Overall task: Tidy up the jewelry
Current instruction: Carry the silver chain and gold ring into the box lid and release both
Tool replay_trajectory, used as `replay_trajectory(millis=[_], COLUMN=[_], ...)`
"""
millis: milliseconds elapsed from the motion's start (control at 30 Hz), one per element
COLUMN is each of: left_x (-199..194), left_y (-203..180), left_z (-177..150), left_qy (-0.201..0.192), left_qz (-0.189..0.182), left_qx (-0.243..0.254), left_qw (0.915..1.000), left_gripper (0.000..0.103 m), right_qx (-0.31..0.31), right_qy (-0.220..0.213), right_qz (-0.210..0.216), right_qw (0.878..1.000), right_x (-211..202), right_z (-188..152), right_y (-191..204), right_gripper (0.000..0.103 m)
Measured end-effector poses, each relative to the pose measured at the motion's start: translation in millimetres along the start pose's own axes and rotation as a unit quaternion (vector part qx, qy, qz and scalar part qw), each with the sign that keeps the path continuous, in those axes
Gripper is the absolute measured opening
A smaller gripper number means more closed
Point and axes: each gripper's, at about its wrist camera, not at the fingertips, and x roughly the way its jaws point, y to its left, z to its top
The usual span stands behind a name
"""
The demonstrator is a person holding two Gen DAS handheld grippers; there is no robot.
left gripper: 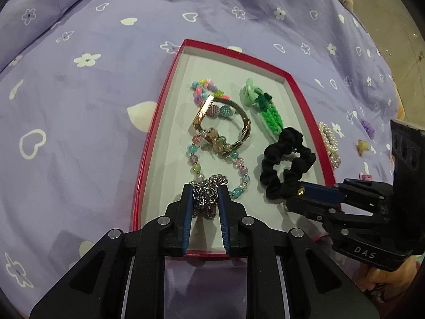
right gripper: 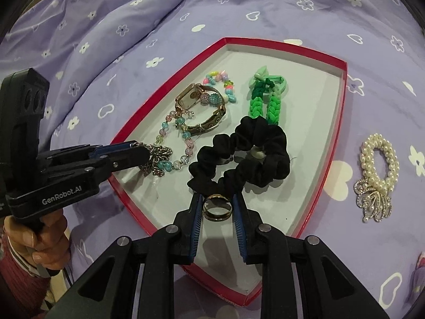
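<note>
A red-rimmed box point(left gripper: 148, 143) point(right gripper: 342, 101) with a white floor lies on the purple bedspread. My left gripper point(left gripper: 205, 199) is shut on a bunched silver chain point(left gripper: 209, 186) point(right gripper: 156, 156) just over the box's near left part. My right gripper point(right gripper: 217, 207) is shut on a gold ring point(right gripper: 217, 208) over the box's near edge, beside a black scrunchie point(right gripper: 239, 154) point(left gripper: 284, 164). In the box lie a gold watch point(left gripper: 223, 122) point(right gripper: 196, 106), a pastel bead bracelet point(left gripper: 196, 159), a colourful bead bracelet point(right gripper: 223, 82) and a green braided band point(left gripper: 265, 106) point(right gripper: 265, 98).
A pearl scrunchie with a silver brooch point(right gripper: 377, 170) point(left gripper: 329, 143) lies on the bedspread right of the box. Small purple, yellow and pink pieces point(left gripper: 364, 143) lie further right. Folded bedding point(right gripper: 106, 26) rises at the back left.
</note>
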Motion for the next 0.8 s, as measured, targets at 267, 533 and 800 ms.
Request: replay_trajectory(millis=[267,533,800], left_x=[2.3,2.9,-3.0], left_y=[-1.4,0.7,-0.1], left_z=[-1.2,-1.3,-1.9], left_qy=[0.005,0.011,0.007], left_qz=[0.007,0.017,0.022], left_qx=[0.003,-0.005,-0.004], left_qw=[1.0000,0.9998,0.9997], left_gripper=[0.017,0.026,0.035], right_qx=[0.000,0.002,0.014], right_qy=[0.001,-0.005,-0.011], right_qz=[0.004,0.004,0.004], right_qw=[1.000,1.000,1.000], right_x=[0.1,0.1,-4.4], right_z=[1.0,-0.3,-1.9], right_y=[-3.2,-1.2,-4.8], right_gripper=[0.024,0.024,0.030])
